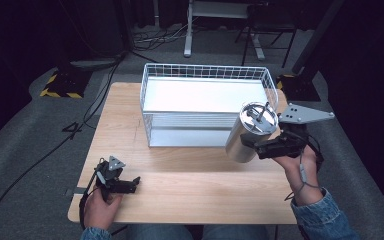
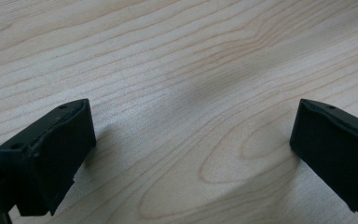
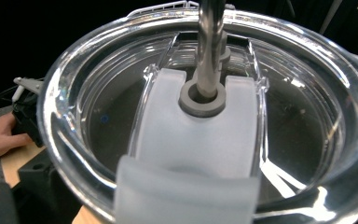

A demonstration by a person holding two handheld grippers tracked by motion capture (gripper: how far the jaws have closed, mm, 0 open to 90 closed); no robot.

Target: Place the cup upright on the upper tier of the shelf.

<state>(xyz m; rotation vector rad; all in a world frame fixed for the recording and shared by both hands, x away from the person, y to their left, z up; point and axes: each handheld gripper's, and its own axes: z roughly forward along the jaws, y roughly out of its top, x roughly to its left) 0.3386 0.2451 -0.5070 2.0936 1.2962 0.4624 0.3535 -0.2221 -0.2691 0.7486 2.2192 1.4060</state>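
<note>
Shiny steel tumbler with a clear lid and metal straw [image 1: 250,132] sits tilted at centre right, pinched by the right gripper [image 1: 260,146], beside the white wire basket [image 1: 207,75]. Lower left, the left gripper [image 1: 132,184] rests wide open and empty on the light wooden table [image 1: 190,185].

Grey carpet floor [image 1: 25,130], black cables [image 1: 40,160], white desk legs [image 1: 187,30], dark surroundings.

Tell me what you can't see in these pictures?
- Inside the cup: right gripper view, the clear lid glares over a dark inside.
- Right hand-held gripper jaws on the cup: high view, too small and dark.
- Basket bottom shelf: high view, its white top shelf covers it.
- Left hand-held gripper body: cut off by the bottom edge.
</note>
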